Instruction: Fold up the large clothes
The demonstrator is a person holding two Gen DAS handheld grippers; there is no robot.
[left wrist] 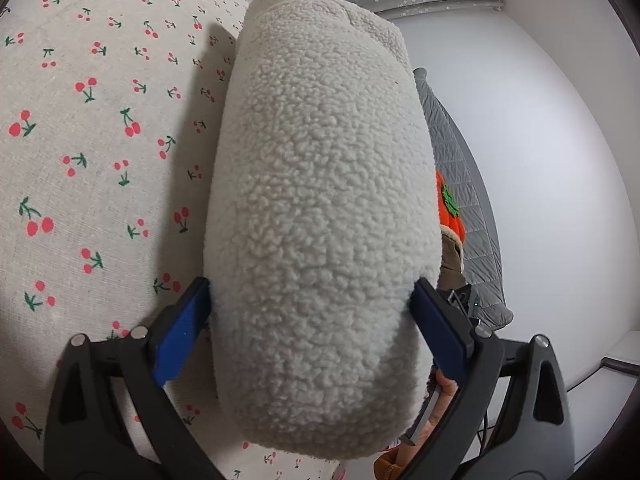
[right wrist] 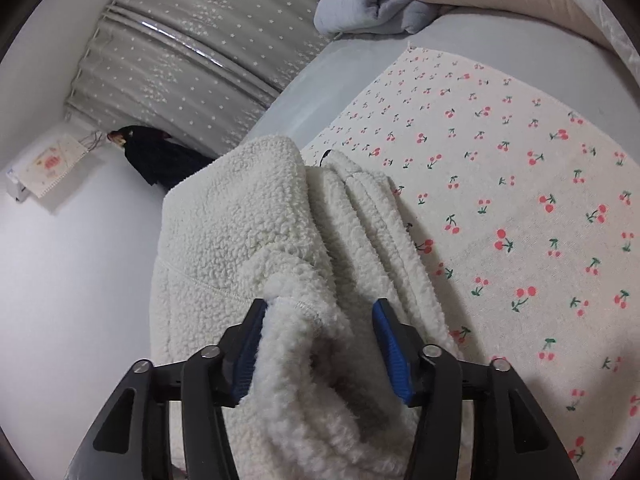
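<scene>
Left wrist view: the left gripper (left wrist: 312, 312) has its fingers spread wide around the folded white fleece garment (left wrist: 320, 200), pads touching both flanks of the thick bundle lying on the cherry-print cloth (left wrist: 100, 140); right wrist view: the right gripper (right wrist: 320, 344) stands half open, a fleece edge loose between the fingers; it looks bulky, soft, springy, best taken at hemmed edges.
</scene>
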